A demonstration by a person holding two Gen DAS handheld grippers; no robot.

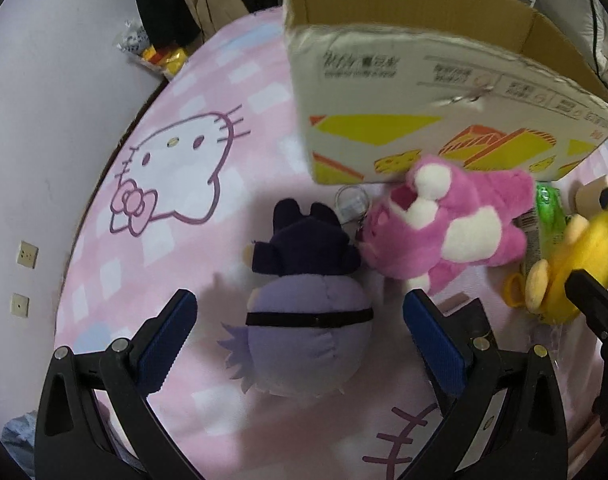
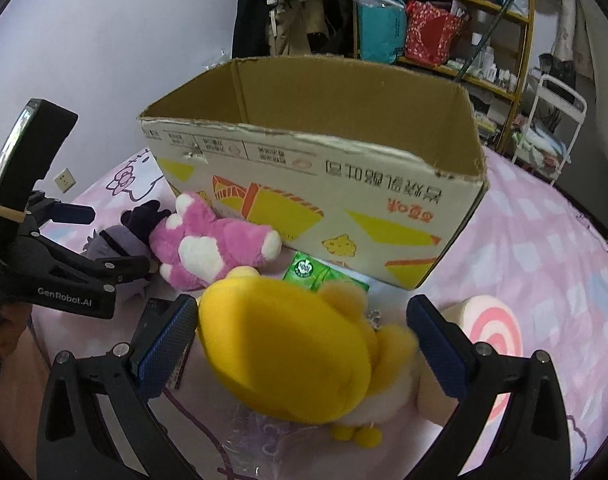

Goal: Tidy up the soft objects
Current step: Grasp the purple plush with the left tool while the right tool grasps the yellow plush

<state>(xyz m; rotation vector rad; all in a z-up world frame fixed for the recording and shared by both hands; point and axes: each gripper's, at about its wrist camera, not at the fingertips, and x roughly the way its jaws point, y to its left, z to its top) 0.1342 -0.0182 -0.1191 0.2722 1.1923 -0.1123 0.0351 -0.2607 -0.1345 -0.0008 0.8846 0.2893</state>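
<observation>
Plushies all over a pink Hello Kitty sheet [image 1: 175,240] right now. Left gripper [image 1: 299,312] has its jaws spread wide on either side of the purple plush [image 1: 308,344], which lies on the sheet between the blue pads — not touching either one as far as I can see. Right next to it, touching its dark hat end, is the pink plush [image 1: 456,232], leaning up against the front of the box [image 1: 384,92]. The box is open on top and stands on the sheet; I can't see the bottom of it. Right gripper [image 2: 301,322] is also wide open, with the yellow plush [image 2: 287,356] sitting between its fingers — the left pad looks just beside it, can't tell if it's actually touching. A green packet [image 2: 324,276] lies between the yellow plush and the box, and a pink swirl cushion [image 2: 492,332] sits just past the right finger.
</observation>
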